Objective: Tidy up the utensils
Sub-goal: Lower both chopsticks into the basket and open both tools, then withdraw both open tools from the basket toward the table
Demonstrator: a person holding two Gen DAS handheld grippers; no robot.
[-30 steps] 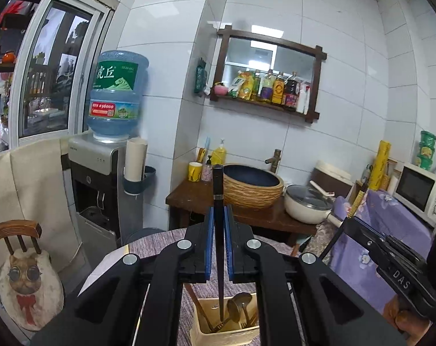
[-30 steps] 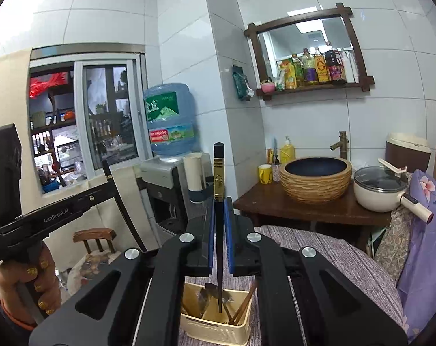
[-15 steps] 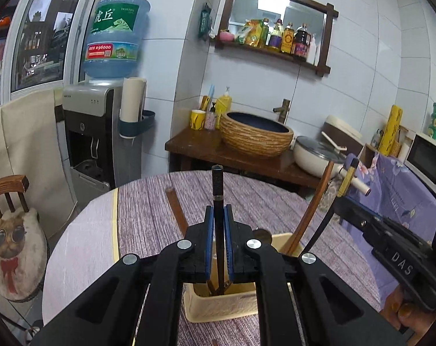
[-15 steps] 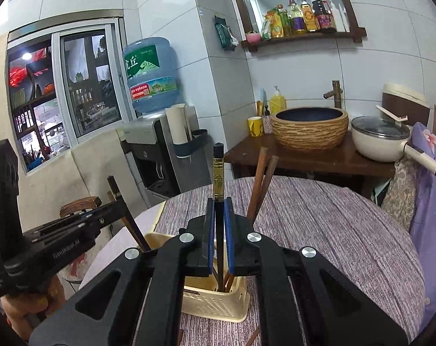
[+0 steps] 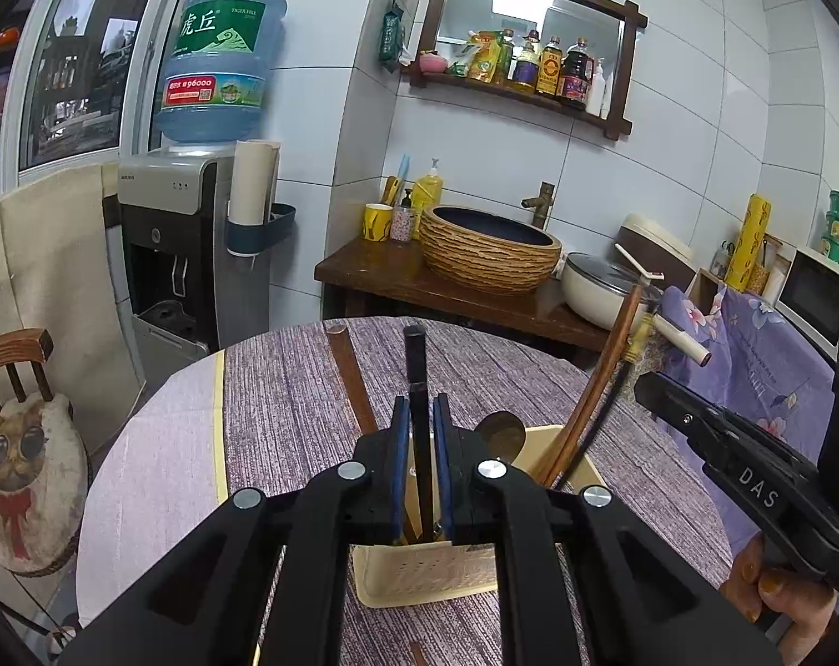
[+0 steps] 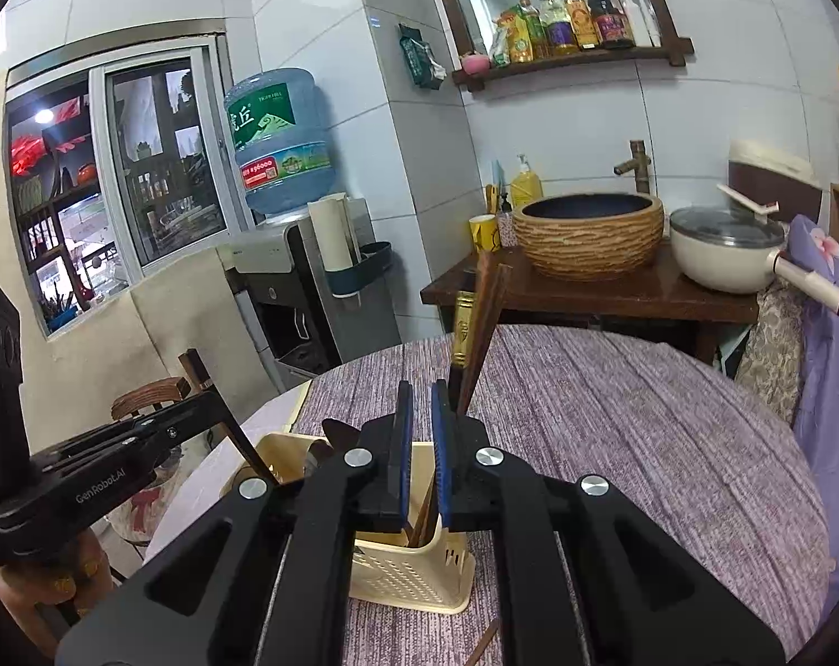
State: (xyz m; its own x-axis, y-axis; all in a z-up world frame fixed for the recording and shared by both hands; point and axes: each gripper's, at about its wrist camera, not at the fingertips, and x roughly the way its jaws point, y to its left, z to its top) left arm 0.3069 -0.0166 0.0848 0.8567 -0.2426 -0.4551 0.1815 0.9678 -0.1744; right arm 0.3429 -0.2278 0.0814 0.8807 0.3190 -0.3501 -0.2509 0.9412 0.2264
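A cream perforated basket (image 5: 419, 571) stands on the round table with a spoon (image 5: 505, 433) and brown chopsticks (image 5: 602, 377) in it. My left gripper (image 5: 421, 444) hangs right above it. Its jaws are opening around a black chopstick (image 5: 416, 366), whose lower end is inside the basket, with a thin gap at the pads. In the right wrist view, my right gripper (image 6: 422, 444) is over the same basket (image 6: 413, 571), jaws slightly apart and empty. The gold-banded black chopstick (image 6: 462, 327) leans free beside the right finger, against brown chopsticks (image 6: 488, 322).
A purple striped cloth (image 5: 286, 388) covers the table. A loose chopstick (image 6: 483, 644) lies near its front edge. A chair with a cat cushion (image 5: 19, 444) and a water dispenser (image 5: 169, 255) stand at left. Behind is a wooden stand with a woven basin (image 5: 488, 250) and a pot (image 5: 597, 288).
Both grippers sank from high above the basket down onto it, lowering their chopsticks inside. The right gripper's chopstick now leans free outside its jaws. The left jaws have parted slightly.
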